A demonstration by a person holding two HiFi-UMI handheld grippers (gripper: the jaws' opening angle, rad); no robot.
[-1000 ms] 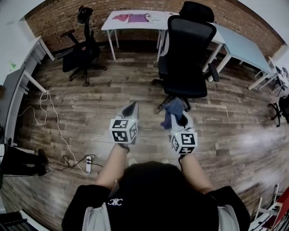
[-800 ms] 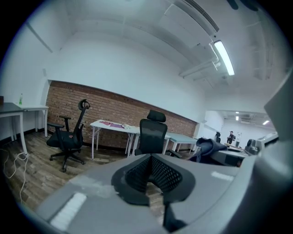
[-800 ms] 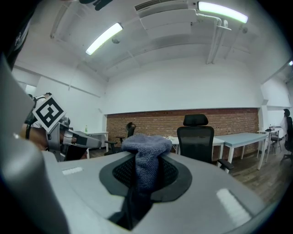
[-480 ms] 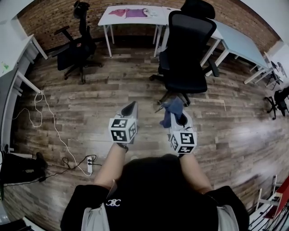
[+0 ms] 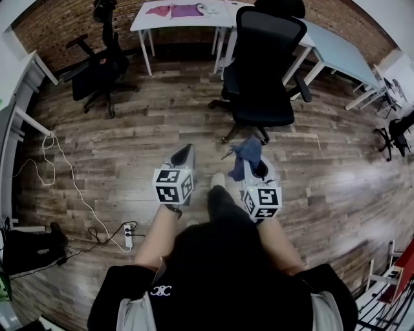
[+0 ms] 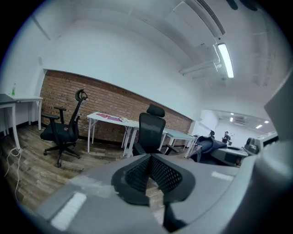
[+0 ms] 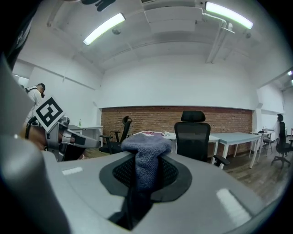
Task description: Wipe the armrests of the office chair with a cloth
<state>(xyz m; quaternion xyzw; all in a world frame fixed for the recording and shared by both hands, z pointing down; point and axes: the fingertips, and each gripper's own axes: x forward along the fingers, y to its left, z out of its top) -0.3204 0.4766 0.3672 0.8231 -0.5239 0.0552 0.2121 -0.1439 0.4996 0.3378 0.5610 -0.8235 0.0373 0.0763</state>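
Note:
A black office chair (image 5: 265, 61) with a headrest stands ahead of me, its back turned to me, one armrest (image 5: 304, 88) sticking out at its right. It also shows in the right gripper view as the chair (image 7: 196, 137), and in the left gripper view as the chair (image 6: 149, 132). My right gripper (image 5: 253, 163) is shut on a blue-grey cloth (image 5: 244, 155), and the cloth (image 7: 146, 157) bunches up between its jaws. My left gripper (image 5: 184, 155) is shut with nothing in it. Both grippers are well short of the chair.
A second black chair (image 5: 97, 64) stands at the far left. White tables (image 5: 178, 14) line the brick wall, one with pink cloths (image 5: 174, 9). A long table (image 5: 336, 55) runs along the right. A power strip (image 5: 127, 234) and cables lie on the wood floor at left.
The view has advanced toward the chair, which now sits higher in the head view. My leg and shoe have stepped forward between the grippers. Both grippers hold the same pose.

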